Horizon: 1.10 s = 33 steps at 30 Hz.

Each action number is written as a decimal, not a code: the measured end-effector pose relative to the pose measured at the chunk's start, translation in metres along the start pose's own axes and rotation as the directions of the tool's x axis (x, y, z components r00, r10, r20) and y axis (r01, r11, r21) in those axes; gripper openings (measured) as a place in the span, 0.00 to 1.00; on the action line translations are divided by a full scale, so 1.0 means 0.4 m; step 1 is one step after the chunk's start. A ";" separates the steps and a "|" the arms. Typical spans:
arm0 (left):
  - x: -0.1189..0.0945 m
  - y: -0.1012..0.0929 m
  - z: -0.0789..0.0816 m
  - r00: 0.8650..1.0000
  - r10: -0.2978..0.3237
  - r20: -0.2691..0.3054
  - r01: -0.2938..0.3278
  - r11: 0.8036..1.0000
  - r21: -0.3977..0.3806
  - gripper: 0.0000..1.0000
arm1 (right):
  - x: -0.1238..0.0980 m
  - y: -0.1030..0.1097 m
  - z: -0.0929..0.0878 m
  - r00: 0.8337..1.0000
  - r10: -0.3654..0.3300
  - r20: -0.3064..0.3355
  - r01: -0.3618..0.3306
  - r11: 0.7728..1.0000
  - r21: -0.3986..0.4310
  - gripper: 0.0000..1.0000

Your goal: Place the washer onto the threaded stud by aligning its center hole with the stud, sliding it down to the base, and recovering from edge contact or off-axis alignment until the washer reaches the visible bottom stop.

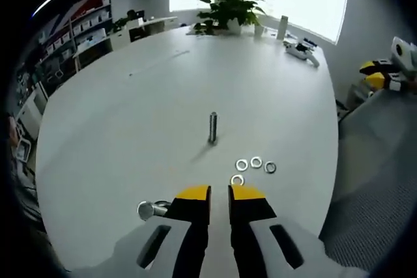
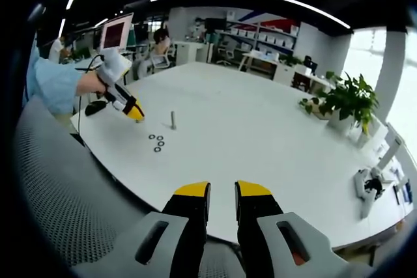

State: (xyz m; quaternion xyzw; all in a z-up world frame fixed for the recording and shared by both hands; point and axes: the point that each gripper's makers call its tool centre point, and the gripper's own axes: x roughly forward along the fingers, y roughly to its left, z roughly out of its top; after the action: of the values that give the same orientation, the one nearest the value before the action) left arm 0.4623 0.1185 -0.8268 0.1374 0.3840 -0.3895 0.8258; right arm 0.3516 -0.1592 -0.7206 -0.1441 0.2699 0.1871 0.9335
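The left gripper (image 1: 219, 194) is held low over the near edge of the table (image 1: 130, 135), its yellow-tipped jaws a narrow gap apart with nothing between them. The right gripper (image 2: 222, 193) hangs off the table's edge, jaws likewise slightly apart and empty. In the right gripper view, a hand (image 2: 112, 69) with a blue sleeve (image 2: 55, 83) grips the left gripper at the far edge.

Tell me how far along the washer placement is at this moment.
Nothing looks done yet: the threaded stud stands bare on the white table, and four washers lie loose beside it. The left gripper hovers near the washers, holding none. The right gripper sits far back. Picking, aligning and seating all remain.
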 end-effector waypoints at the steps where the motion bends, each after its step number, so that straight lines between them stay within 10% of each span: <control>1: 0.004 -0.005 -0.002 1.000 -0.006 -0.004 0.006 1.000 -0.003 0.09 | 0.000 0.001 0.001 1.000 0.001 0.001 -0.001 1.000 -0.002 0.17; 33: 0.124 -0.020 -0.018 0.991 -0.059 -0.124 0.076 0.988 0.138 0.09 | -0.010 0.001 -0.015 1.000 0.001 -0.011 -0.001 1.000 -0.003 0.17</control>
State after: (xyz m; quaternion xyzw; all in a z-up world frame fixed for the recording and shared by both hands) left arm 0.4725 0.0904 -0.8676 0.2060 0.4085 -0.4345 0.7758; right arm 0.3457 -0.1623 -0.7235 -0.1463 0.2750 0.1872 0.9316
